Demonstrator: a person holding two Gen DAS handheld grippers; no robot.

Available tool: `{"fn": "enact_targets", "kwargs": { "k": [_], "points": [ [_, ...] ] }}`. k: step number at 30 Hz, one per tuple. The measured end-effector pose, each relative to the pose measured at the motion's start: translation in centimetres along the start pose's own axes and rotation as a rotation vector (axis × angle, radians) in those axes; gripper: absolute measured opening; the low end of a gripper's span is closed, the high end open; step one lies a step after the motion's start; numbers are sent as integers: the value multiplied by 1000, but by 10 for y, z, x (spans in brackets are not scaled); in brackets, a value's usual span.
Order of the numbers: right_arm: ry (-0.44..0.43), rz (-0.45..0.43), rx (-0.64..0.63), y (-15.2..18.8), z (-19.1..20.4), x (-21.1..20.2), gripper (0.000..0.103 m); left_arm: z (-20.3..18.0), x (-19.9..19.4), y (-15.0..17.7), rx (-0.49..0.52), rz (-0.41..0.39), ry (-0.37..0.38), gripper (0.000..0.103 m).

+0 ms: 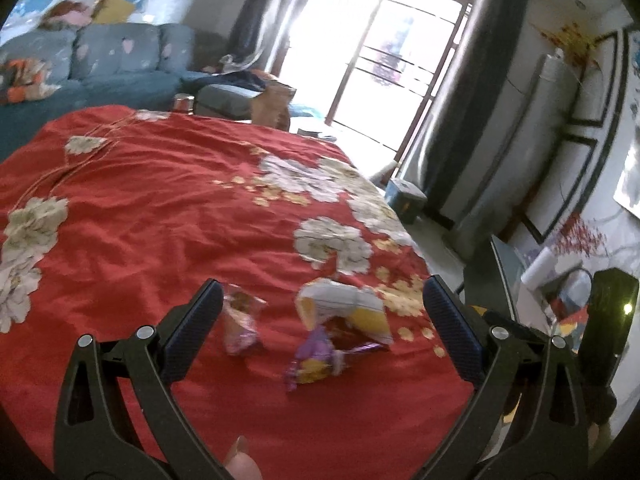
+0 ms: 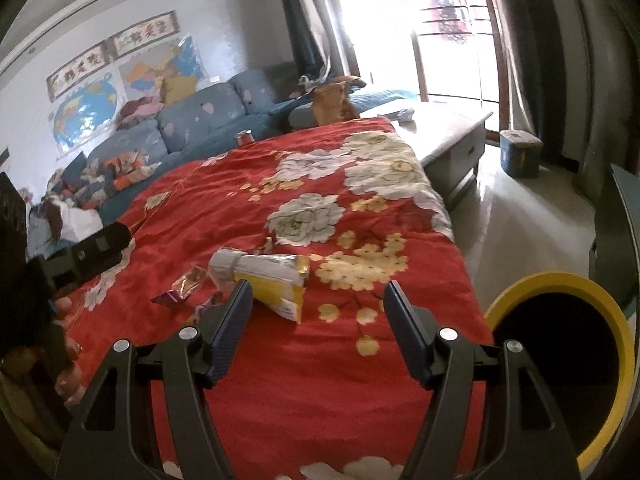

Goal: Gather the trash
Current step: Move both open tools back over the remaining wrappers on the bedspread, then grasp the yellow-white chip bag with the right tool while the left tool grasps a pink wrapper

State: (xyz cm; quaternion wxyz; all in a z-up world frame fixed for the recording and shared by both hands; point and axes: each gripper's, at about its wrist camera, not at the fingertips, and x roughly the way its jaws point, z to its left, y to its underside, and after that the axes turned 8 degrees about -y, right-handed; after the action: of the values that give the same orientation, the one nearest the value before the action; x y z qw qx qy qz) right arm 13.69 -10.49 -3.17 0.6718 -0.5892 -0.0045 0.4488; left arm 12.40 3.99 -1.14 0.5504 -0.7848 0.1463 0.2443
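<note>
While both tongs gape, wrappers (image 1: 320, 332) litter bedspread (image 1: 140, 208).

Both grippers, left gripper (image 1: 322, 312) and right gripper (image 2: 318, 322): black forked arms, silver round screws, dark blue ribbed finger pads (image 2: 232, 332).

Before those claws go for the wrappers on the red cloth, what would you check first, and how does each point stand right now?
1. Left gripper jaws open and empty: ok.
2. Right gripper jaws open and empty: ok.
3. Wrappers in plain sight: white and yellow packet, purple wrapper, small pink wrapper: ok.
4. Trash lies apart from both grippers, untouched: ok.
5. Yellow-rimmed bin beside the red cloth, mouth open: ok.
6. Room left in the bin: cannot tell, the inside is dark.
</note>
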Motion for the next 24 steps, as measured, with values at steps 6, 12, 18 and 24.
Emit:
{"fn": "enact_targets", "kwargs": {
  "k": [6,12,18,24],
  "points": [
    [-16,29,-61,-7,16,19,65,29,-2,-6,-69,2,-34,92],
    [-19,61,-103,-16,24,38,65,51,-3,-8,-111,10,-61,92],
    [-11,93,-121,-20,25,57,65,66,6,-4,-132,63,-80,92],
    [-17,133,-164,-23,29,77,65,62,21,6,-118,126,-57,82]
  ]
}}
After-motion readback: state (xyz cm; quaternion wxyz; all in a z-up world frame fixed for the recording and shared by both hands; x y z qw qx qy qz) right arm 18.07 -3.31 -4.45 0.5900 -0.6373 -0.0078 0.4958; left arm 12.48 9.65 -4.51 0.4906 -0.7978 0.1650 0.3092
